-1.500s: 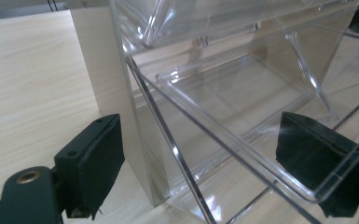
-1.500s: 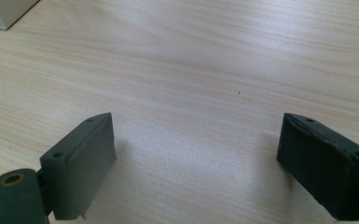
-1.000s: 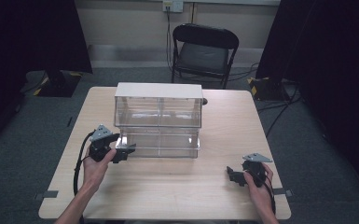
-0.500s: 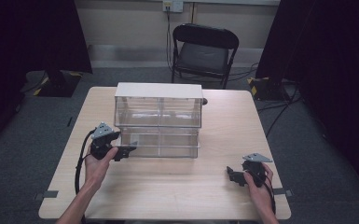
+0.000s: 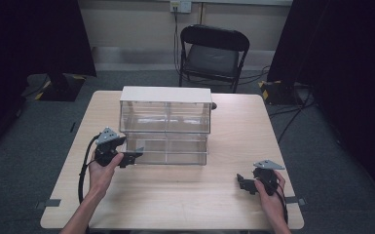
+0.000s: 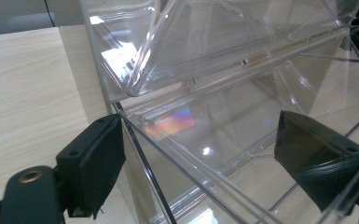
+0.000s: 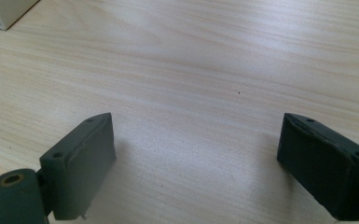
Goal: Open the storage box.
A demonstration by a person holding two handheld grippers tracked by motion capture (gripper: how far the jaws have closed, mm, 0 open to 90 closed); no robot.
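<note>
A clear plastic drawer cabinet [image 5: 165, 109] with a white top stands at the middle back of the wooden table [image 5: 175, 200]. Its lower left drawer [image 5: 151, 148] is pulled out a little toward me. My left gripper [image 5: 134, 157] is open at that drawer's left front corner. In the left gripper view its jaws straddle the drawer's clear wall [image 6: 168, 186], one fingertip [image 6: 93, 163] outside and the other seen through the plastic. My right gripper [image 5: 241, 183] rests open near the table's front right, and in the right gripper view there is bare wood between its fingers [image 7: 81, 158].
A black folding chair [image 5: 213, 53] stands behind the table's far edge. Dark curtains hang at both sides. Cables trail from both grippers toward the front edge. Open wood lies between the cabinet and the right gripper.
The left gripper has shifted only slightly at the drawer's corner. The right gripper has stayed where it was.
</note>
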